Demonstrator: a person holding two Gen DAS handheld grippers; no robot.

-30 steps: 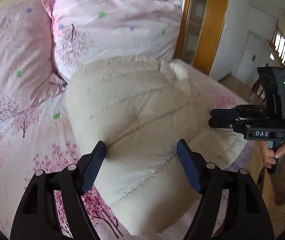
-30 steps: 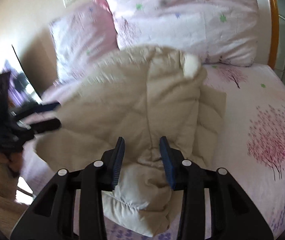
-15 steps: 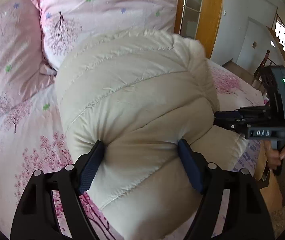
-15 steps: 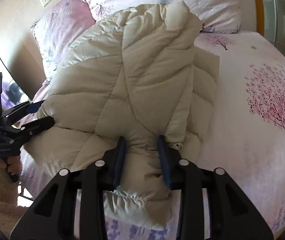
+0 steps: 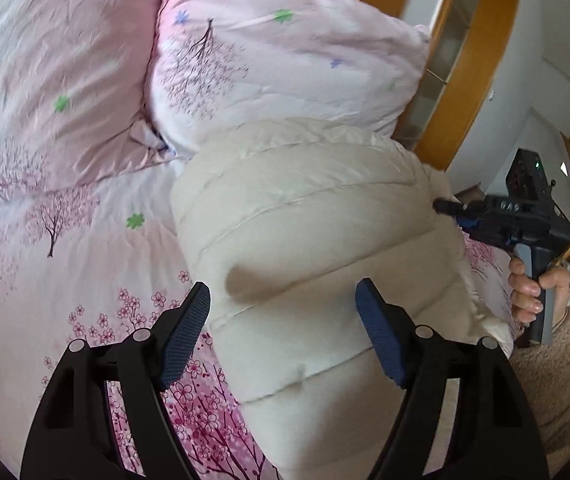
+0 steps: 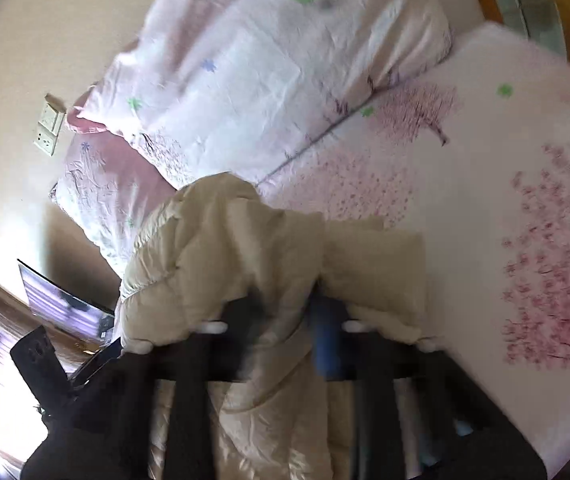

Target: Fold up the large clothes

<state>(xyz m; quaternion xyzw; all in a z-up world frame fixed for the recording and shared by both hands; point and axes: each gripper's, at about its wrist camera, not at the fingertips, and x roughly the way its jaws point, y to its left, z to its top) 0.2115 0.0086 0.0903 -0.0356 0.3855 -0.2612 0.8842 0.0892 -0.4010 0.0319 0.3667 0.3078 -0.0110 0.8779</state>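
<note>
A cream quilted puffer jacket (image 5: 309, 240) lies bunched on the pink floral bed; it also shows in the right wrist view (image 6: 221, 264). My left gripper (image 5: 283, 320) is open, its blue pads either side of the jacket's near fold, not clamping it. My right gripper (image 6: 289, 320) is blurred and shut on a fold of the jacket, which it lifts. In the left wrist view the right gripper (image 5: 449, 208) pokes into the jacket's right side, held by a hand.
Two pink floral pillows (image 5: 277, 52) lean at the head of the bed. The floral sheet (image 6: 505, 208) spreads to the right. A wooden door frame (image 5: 473, 64) stands behind the bed. A wall socket (image 6: 49, 124) and a screen (image 6: 61, 304) are at the left.
The right gripper has lifted and swung with the jacket fold, tilting its view. The jacket has bunched into a taller mound. The left gripper has drawn back a little, still open.
</note>
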